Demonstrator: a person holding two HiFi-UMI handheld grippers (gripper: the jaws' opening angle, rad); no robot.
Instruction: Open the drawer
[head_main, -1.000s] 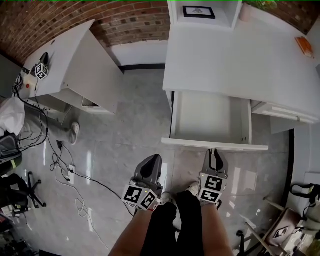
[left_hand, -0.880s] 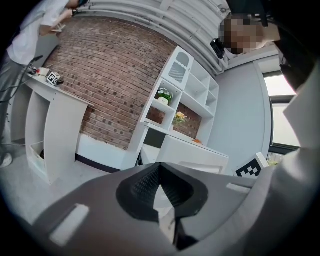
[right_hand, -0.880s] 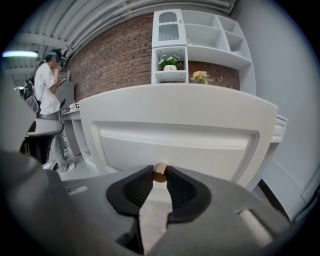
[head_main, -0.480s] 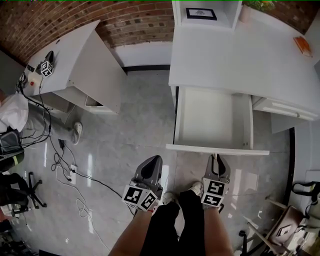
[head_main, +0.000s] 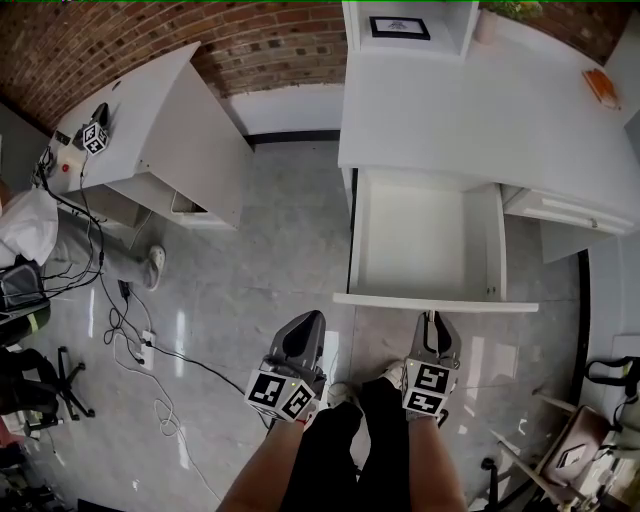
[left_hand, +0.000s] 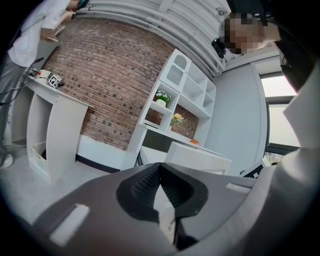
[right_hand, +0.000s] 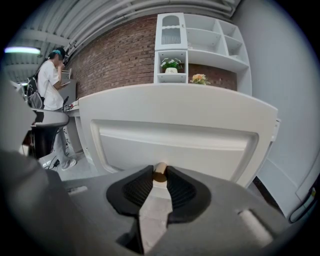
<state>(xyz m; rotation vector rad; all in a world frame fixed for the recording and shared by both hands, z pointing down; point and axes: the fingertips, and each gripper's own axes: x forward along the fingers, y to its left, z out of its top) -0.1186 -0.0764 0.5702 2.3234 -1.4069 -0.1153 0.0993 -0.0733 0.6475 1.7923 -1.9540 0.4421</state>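
**Head view.** The drawer (head_main: 425, 240) stands pulled out from the white desk (head_main: 480, 110), at 2 o'clock from picture centre. Its interior is bare and its front panel (head_main: 435, 302) faces the person. The right gripper (head_main: 432, 317) sits at 5 o'clock, with its tip against the middle of that panel. The left gripper (head_main: 308, 322) sits at 6 o'clock over the grey floor (head_main: 270, 250), apart from the drawer. A second white desk (head_main: 150, 120) stands at 10 o'clock and carries a marker cube (head_main: 93, 137). Cables (head_main: 130, 330) trail across the floor at 8 o'clock.

**Left gripper view.** The left gripper (left_hand: 159, 167) has its jaw tips together, with nothing between them. It points toward the brick wall (left_hand: 110, 80). White shelving (left_hand: 185, 95) with potted plants stands at 12 o'clock, and the desk (left_hand: 197, 157) lies at 3 o'clock.

**Right gripper view.** The right gripper (right_hand: 160, 176) is clamped on the tan knob (right_hand: 160, 171) of the drawer, one pad at each side of it. The front panel (right_hand: 175, 135) fills the centre of the picture. A standing person (right_hand: 50, 82) appears at 9 o'clock and the shelving (right_hand: 200, 45) at 12 o'clock.
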